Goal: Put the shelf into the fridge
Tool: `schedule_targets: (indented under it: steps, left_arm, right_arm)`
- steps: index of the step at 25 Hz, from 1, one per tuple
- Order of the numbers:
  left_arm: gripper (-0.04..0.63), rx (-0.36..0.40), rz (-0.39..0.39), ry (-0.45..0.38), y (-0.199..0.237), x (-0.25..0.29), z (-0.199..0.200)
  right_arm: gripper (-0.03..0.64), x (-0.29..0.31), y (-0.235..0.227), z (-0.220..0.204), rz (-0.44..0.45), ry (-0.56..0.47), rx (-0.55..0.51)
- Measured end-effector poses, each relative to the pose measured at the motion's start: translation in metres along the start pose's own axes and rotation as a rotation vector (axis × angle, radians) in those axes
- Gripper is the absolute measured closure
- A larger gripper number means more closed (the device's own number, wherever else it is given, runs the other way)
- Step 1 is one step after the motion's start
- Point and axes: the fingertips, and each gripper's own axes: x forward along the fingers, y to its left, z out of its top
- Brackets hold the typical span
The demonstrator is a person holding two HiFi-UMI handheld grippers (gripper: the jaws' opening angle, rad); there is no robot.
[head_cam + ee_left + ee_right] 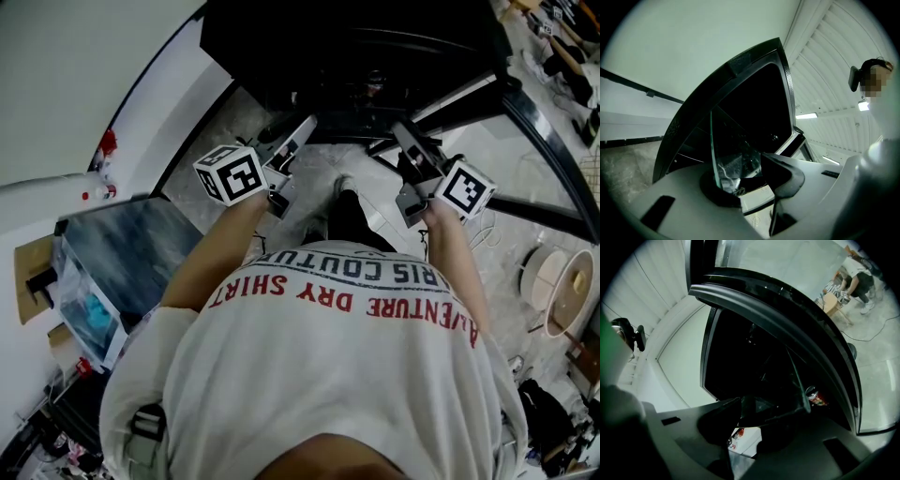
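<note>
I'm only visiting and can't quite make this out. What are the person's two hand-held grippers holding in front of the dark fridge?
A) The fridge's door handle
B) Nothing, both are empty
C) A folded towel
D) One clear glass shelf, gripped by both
D: the left gripper and the right gripper each have their jaws closed on the clear glass shelf, held in front of the dark fridge.

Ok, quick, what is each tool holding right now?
Left tool: closed on the glass shelf.
Right tool: closed on the same glass shelf.
</note>
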Motion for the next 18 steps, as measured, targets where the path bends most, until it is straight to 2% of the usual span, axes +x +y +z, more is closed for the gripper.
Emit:
schedule_targets:
  steps: [7, 18]
  left_arm:
    - [0.428, 0.036, 0.017, -0.002, 0.0052, -0.0012, 0.0023]
    - [0.356, 0.010, -0.003, -0.027, 0.0091, -0.0064, -0.0020]
  right_arm:
    - [0.512, 0.0028, 0.0002, 0.0006, 0.001, -0.003, 0.002]
    - [0.515, 0.0013, -0.0025, 0.0004, 0.000, -0.011, 0.018]
